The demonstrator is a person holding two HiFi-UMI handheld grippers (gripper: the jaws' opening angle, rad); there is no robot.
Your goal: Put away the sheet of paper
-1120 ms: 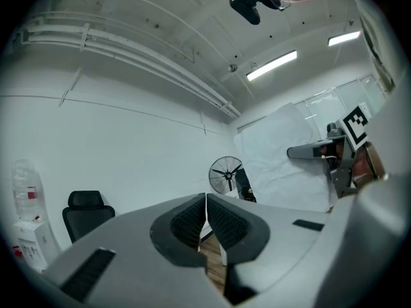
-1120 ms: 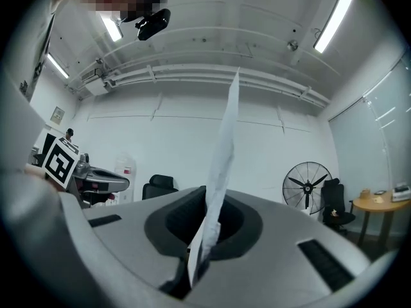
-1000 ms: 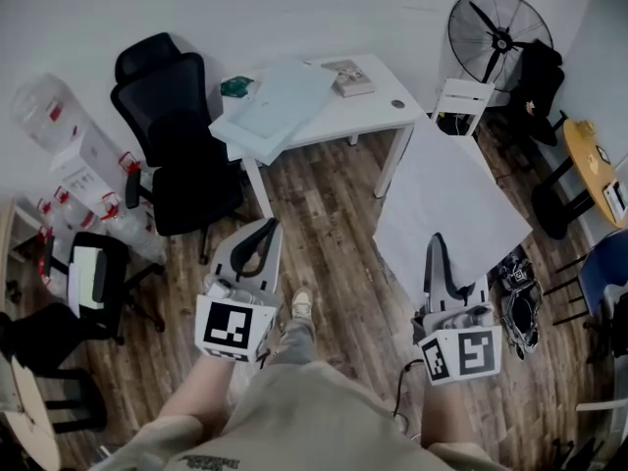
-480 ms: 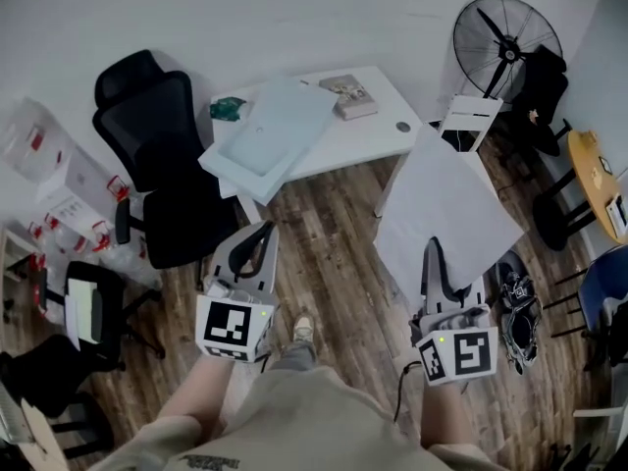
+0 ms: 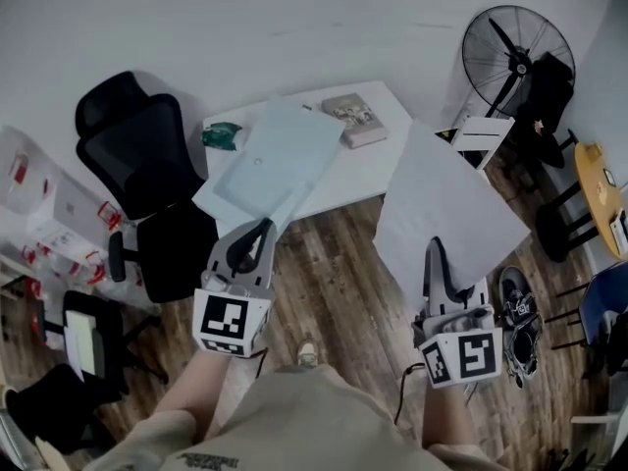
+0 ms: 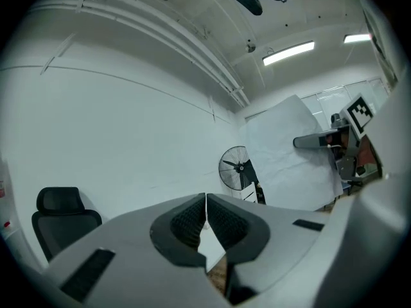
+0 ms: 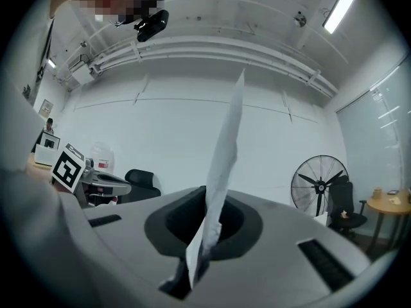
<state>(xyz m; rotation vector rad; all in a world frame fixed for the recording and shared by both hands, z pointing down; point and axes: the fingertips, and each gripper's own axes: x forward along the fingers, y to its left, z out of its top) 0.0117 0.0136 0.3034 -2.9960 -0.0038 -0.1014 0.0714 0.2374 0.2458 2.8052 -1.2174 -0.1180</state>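
While the head view shows your R gripper (image 5: 437, 253) holding the sheet of paper (image 5: 446, 209) up by a lower corner, just right of the white desk (image 5: 368, 165), only the R gripper view shows the jaws clamped tight on its edge, w/ paper rising between them. Your L gripper (image 5: 263, 229) is closed on nothing, pads together in its own view, which also catches the sheet broadside. The sheet hides the desk's right corner and the floor behind it.

Grey left gripper (image 5: 266, 227) and right gripper (image 5: 435, 249) — black-and-white marker cubes (image 5: 228, 325), dark ribbed pads (image 6: 187, 223), beige trousers (image 5: 294, 420)
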